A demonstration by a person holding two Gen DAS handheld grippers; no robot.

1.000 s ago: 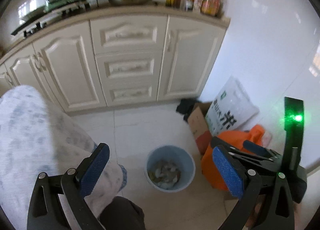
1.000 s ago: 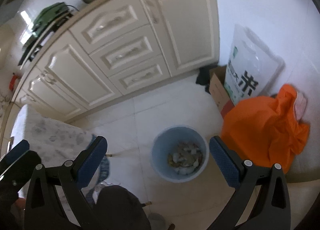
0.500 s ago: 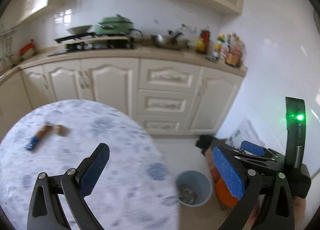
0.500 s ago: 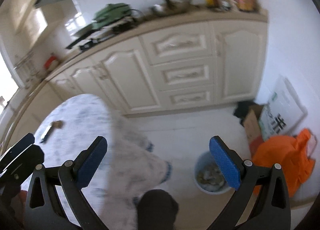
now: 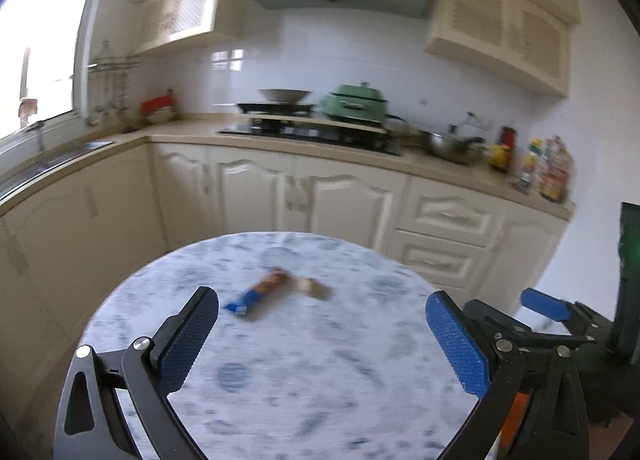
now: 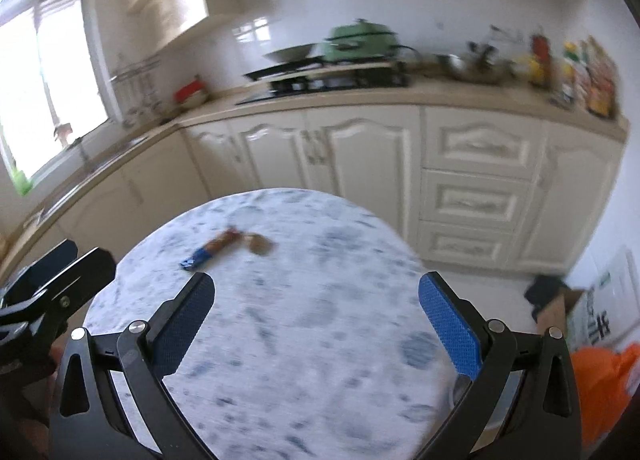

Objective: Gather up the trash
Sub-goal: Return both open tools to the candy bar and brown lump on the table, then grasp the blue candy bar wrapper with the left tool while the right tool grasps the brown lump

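Observation:
A blue and brown snack wrapper [image 5: 260, 294] lies on the round table [image 5: 304, 376] with its white and blue cloth. A small brownish scrap [image 5: 314, 287] lies just right of it. Both also show in the right wrist view: the wrapper [image 6: 212, 248] and the scrap [image 6: 260, 244]. My left gripper [image 5: 322, 336] is open and empty above the near part of the table. My right gripper [image 6: 316, 324] is open and empty, to the right of the left one. Both views are blurred.
Cream kitchen cabinets [image 5: 320, 199] and a counter with a stove, a green pot [image 5: 356, 101] and bottles stand behind the table. An orange bag [image 6: 600, 392], a cardboard box [image 6: 560, 308] and a white sack lie on the floor at right.
Both grippers have swung up from the floor and the blue bin to the table top. The wrapper and scrap have come into view ahead. Both stay open.

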